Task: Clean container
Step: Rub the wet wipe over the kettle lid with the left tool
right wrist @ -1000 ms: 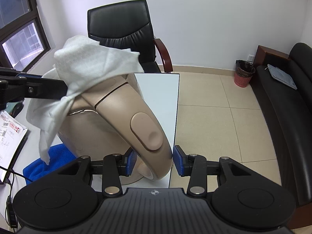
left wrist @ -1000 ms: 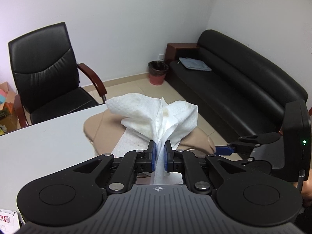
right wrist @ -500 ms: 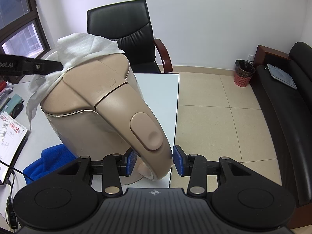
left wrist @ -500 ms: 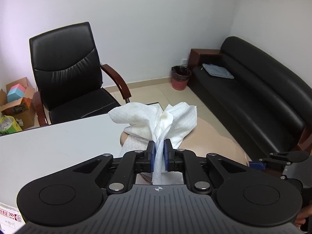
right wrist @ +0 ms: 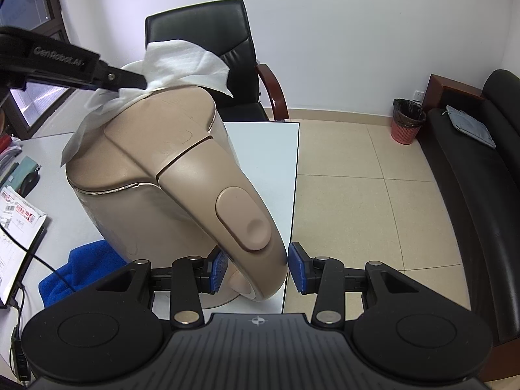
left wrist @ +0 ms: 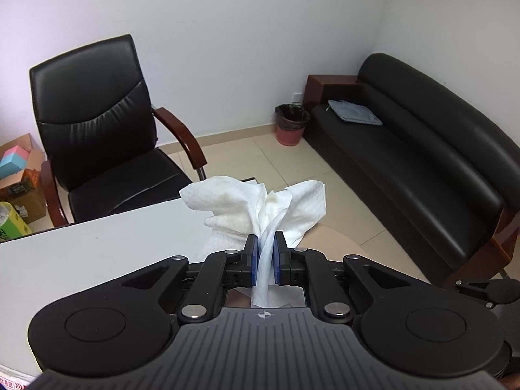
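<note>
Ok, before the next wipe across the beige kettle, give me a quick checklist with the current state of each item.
1. Left gripper shut on the white paper towel: ok.
2. Towel touching the beige plastic kettle at its far top edge: ok.
3. Right gripper around the kettle's handle: ok; firmness of grip: cannot tell.
4. Kettle resting squarely on the white table: cannot tell, its base is hidden.
5. Towel clean enough: not ok, yellowish stains show.
6. Blue cloth clear of the wiping area: ok.
</note>
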Available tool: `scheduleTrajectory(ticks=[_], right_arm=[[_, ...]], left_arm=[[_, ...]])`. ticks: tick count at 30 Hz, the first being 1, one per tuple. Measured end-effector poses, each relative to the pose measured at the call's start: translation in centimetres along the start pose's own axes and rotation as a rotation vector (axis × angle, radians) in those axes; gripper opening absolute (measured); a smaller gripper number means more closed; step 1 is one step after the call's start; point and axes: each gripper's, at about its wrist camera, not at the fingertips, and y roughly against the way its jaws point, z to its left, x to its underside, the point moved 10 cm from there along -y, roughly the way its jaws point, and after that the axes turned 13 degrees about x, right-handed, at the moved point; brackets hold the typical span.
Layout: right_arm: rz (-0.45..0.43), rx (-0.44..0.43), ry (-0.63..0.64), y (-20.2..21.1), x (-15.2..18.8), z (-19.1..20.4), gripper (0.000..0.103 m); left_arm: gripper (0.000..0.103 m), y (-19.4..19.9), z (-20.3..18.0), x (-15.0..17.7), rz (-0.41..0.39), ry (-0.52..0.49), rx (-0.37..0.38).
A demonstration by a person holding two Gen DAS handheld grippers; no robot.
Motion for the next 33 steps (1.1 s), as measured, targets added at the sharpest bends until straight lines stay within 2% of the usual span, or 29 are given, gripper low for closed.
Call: scheduleTrajectory(ticks=[10,24,33], right_arm=[[0.000,-0.001,-0.002,0.0,-0.2,0.2,0.043],[0.000,-0.001,-0.003,-0.1,-0.1,0.4,0.043],[0.001,-0.003,-0.005,0.0,0.1,0.0,0.043]], left_arm=[[0.011,-1.8,-2.2,-0.8,0.029,-0.057,0.035],[0.011,-1.9,-7.1,0.9,0.058,-0.166,0.100],[0.012,-2.1,-6.3,0.6,0.039,-0.150,0.086]])
